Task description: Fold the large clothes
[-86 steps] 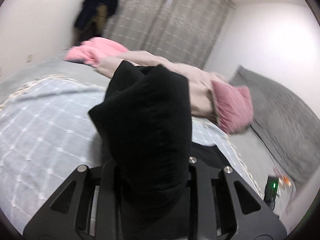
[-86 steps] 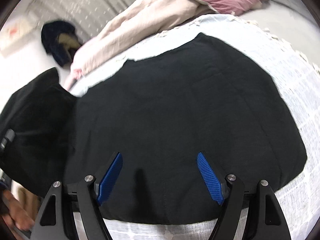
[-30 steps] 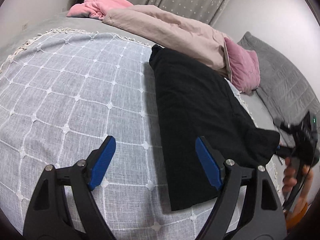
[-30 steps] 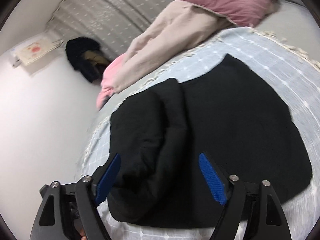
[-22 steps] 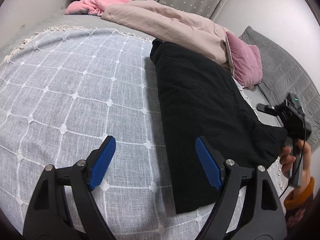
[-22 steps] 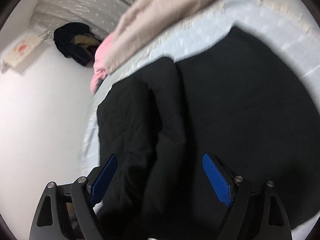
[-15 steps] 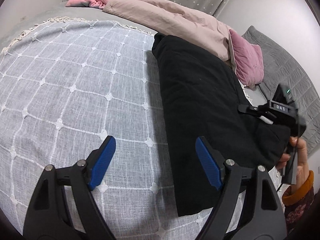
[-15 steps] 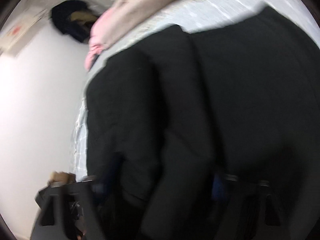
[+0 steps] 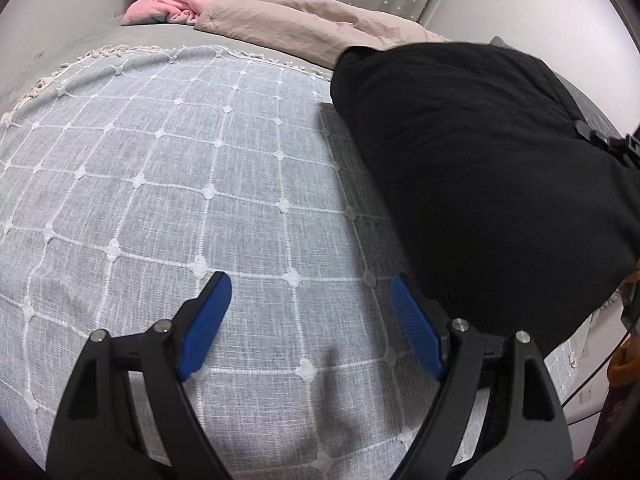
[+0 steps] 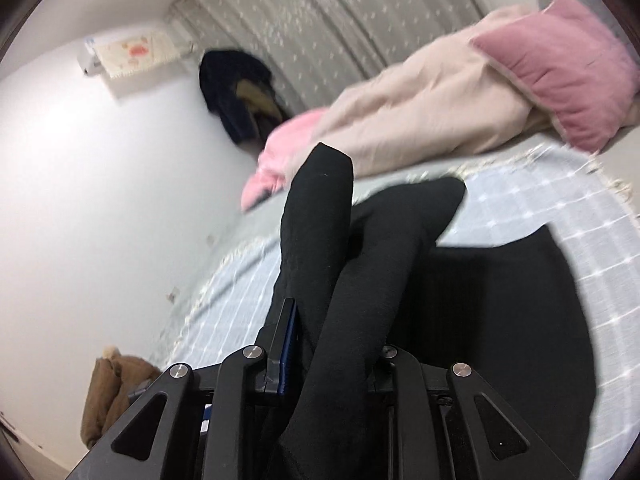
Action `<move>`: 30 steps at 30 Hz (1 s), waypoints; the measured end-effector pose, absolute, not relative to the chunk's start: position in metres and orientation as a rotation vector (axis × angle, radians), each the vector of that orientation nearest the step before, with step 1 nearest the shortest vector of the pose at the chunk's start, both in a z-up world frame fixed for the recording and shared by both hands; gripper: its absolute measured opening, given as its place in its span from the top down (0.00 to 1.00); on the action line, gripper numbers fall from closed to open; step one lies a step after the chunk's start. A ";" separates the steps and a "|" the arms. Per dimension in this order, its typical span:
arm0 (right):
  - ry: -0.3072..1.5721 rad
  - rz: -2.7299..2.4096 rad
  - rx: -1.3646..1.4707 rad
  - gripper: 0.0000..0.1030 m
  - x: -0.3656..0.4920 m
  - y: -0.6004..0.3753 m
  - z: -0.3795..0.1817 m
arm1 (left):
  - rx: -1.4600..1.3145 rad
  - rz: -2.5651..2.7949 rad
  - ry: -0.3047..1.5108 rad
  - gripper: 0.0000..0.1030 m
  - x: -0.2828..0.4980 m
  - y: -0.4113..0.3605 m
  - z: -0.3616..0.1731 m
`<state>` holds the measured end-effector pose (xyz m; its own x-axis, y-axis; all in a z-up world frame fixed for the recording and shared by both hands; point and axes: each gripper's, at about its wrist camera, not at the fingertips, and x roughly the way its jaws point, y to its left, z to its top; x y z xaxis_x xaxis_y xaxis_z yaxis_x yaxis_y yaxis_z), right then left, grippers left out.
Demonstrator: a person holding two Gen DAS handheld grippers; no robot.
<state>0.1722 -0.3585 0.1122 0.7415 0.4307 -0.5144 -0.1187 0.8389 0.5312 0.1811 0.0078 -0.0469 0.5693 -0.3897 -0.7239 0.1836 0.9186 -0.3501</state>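
A large black garment [image 9: 480,176] lies partly on the grey checked bedspread [image 9: 168,184], with its right side lifted into a raised fold. My left gripper [image 9: 310,320] is open and empty, low over the bedspread just left of the garment's near edge. My right gripper [image 10: 332,344] is shut on a bunched fold of the black garment [image 10: 352,280] and holds it up above the bed. The rest of the garment [image 10: 500,320] lies flat below it. The right gripper's body shows at the right edge of the left wrist view [image 9: 612,148].
A beige duvet [image 9: 312,24] and a pink blanket [image 9: 188,0] lie along the far side of the bed. A pink pillow [image 10: 560,64] rests at the head. Dark clothes [image 10: 236,92] hang by the curtain. A brown item [image 10: 112,392] lies on the floor.
My right gripper has dropped onto the garment's near edge, shut on it and lifted it into a fold. My left gripper stays open and has moved slightly over the bedspread.
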 end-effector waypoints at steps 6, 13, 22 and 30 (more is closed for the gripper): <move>0.663 0.183 0.637 0.78 0.135 -0.453 0.073 | -0.242 -0.352 0.906 0.20 0.180 -0.001 -0.046; 0.876 0.067 0.740 0.54 0.126 -0.491 -0.040 | -0.209 -0.403 0.900 0.20 0.169 -0.025 -0.042; 0.830 0.012 0.765 0.36 0.073 -0.505 0.009 | -0.022 -0.593 0.878 0.20 0.135 -0.072 -0.031; 0.778 0.136 0.868 0.14 0.011 -0.492 0.028 | 0.051 -0.642 0.898 0.20 0.124 -0.117 -0.037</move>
